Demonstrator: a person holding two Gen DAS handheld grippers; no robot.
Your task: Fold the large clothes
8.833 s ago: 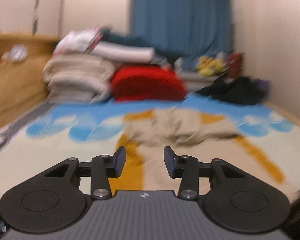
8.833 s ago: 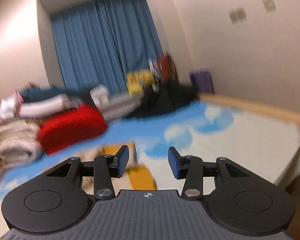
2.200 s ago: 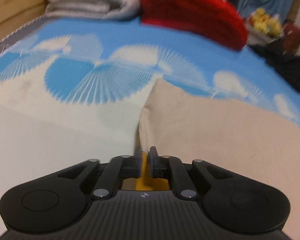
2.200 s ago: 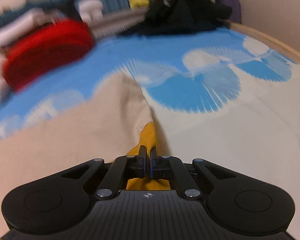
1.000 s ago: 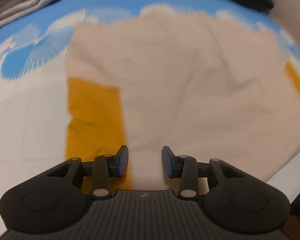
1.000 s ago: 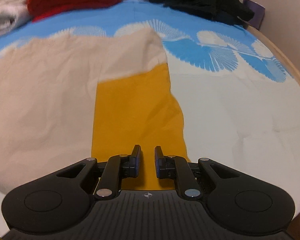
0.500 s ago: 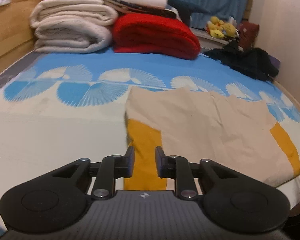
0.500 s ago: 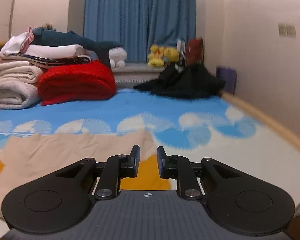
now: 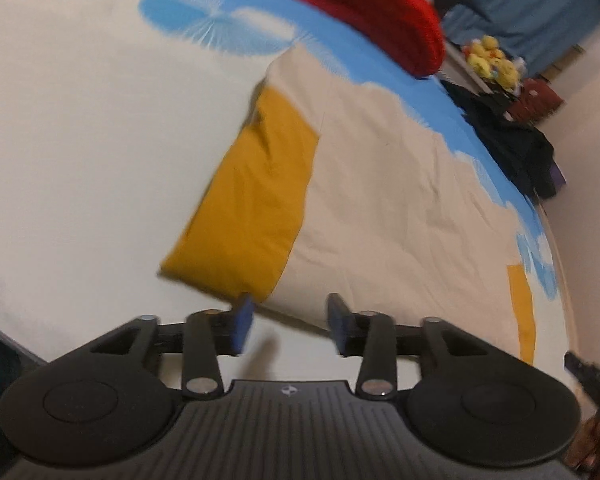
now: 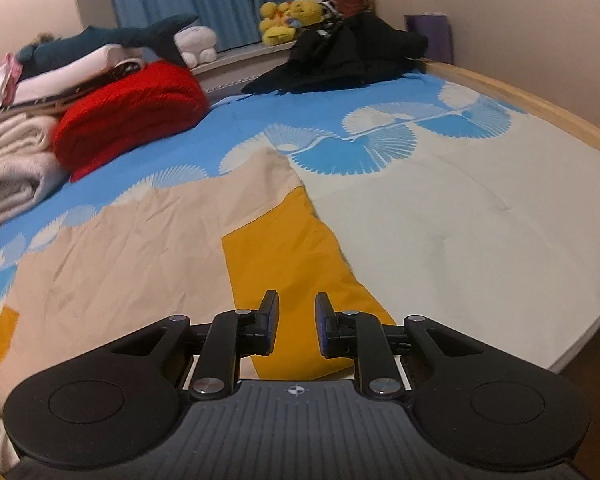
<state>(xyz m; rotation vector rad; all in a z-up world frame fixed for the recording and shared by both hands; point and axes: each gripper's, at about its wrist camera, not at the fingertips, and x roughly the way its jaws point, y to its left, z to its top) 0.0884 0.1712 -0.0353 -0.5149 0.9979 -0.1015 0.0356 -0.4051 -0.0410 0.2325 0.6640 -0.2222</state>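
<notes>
Beige garment (image 9: 400,184): a large beige piece with mustard-yellow sleeves, spread flat on the bed, its body creased.
Left sleeve (image 9: 252,200): mustard yellow, lying along the garment's edge, its cuff end just ahead of the left gripper's fingers.
Right sleeve (image 10: 296,252): the same yellow, running down under the right gripper.
Left gripper (image 9: 288,324): jaws parted wide and just been opening; nothing between them; it hangs over the garment's near hem.
Right gripper (image 10: 296,324): jaws a narrow gap apart, gripping nothing; the yellow sleeve shows through the gap below.
Bed sheet (image 10: 480,220): cream near, blue with white fan shapes further off.
Red blanket (image 10: 132,112): folded, beyond the garment, beside a stack of pale blankets (image 10: 12,164).
Black clothes (image 10: 348,52): heaped at the far corner, near yellow plush toys (image 10: 288,16).
</notes>
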